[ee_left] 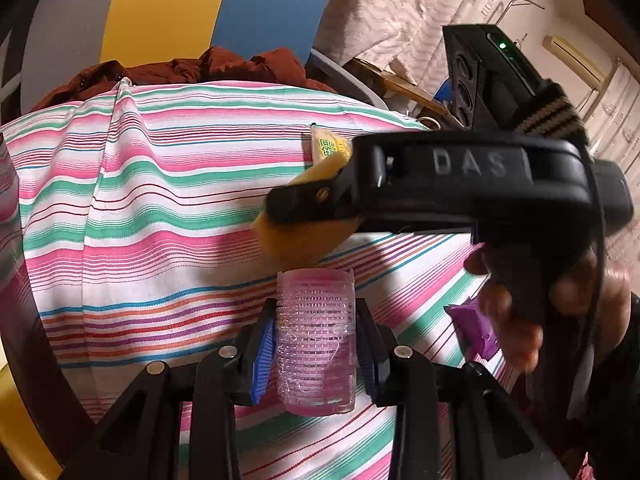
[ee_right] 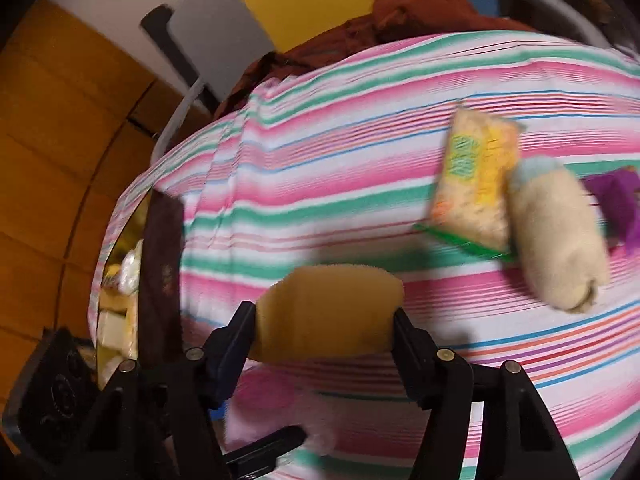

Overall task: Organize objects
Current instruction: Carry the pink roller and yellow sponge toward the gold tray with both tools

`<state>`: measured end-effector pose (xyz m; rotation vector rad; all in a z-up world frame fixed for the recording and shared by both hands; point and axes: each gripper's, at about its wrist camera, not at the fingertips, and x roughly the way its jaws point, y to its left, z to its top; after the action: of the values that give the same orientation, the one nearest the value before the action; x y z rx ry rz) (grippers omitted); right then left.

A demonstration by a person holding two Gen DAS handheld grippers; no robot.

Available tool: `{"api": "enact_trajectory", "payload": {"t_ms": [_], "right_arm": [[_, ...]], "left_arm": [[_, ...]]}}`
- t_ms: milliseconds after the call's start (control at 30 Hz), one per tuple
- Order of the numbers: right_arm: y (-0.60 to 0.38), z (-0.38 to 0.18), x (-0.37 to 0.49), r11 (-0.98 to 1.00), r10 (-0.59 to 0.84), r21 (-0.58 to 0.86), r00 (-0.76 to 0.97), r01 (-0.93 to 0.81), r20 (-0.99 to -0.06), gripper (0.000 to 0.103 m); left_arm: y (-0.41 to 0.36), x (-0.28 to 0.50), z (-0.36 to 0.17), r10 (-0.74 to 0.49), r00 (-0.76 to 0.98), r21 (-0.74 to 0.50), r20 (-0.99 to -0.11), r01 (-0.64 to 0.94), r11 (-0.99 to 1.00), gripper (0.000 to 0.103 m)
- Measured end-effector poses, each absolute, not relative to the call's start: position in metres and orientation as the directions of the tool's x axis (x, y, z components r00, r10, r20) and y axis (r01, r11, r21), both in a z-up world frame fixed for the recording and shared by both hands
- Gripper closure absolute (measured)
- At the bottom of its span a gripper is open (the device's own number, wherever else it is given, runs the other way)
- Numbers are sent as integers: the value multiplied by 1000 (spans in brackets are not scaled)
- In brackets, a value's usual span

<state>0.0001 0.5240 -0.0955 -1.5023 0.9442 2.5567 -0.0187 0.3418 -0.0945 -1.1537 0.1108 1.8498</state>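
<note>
At the left edge of the striped cloth [ee_right: 340, 152] a dark-walled container [ee_right: 160, 248] stood open, and pale yellow and white blocks [ee_right: 116, 320] lay inside it; what they were could not be told through the blur. The left gripper [ee_left: 316, 344] was clamped on a pink hair roller [ee_left: 316, 340], a translucent ridged cylinder held upright between the blue-padded fingers [ee_left: 262, 356] above the cloth. The right gripper [ee_right: 324, 316] squeezed a yellow sponge [ee_right: 326, 312], soft and rounded, also lifted above the cloth and just beyond the roller in the left wrist view. Farther right on the cloth lay a snack packet [ee_right: 476, 184] with green lettering, touching a cream plush roll [ee_right: 556, 236], and beside that a purple wrapper [ee_right: 616, 200].
</note>
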Motion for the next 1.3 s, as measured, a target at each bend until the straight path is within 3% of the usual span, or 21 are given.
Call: {"api": "enact_trajectory", "payload": {"t_ms": [567, 800, 1033, 1300], "right_arm": [[539, -79, 10, -815, -200, 467, -592, -342, -781, 38], [533, -70, 14, -829, -197, 466, -617, -310, -762, 38], [524, -57, 21, -842, -196, 467, -652, -272, -732, 37], [493, -50, 20, -879, -202, 422, -629, -222, -751, 36]], "left_arm": [[322, 1, -65, 652, -172, -331, -739, -750, -573, 67], [284, 3, -25, 654, -298, -267, -695, -738, -620, 67], [229, 2, -1, 558, -485, -113, -673, -678, -726, 67], [168, -6, 5, 503, -561, -103, -657, -594, -798, 67]]}}
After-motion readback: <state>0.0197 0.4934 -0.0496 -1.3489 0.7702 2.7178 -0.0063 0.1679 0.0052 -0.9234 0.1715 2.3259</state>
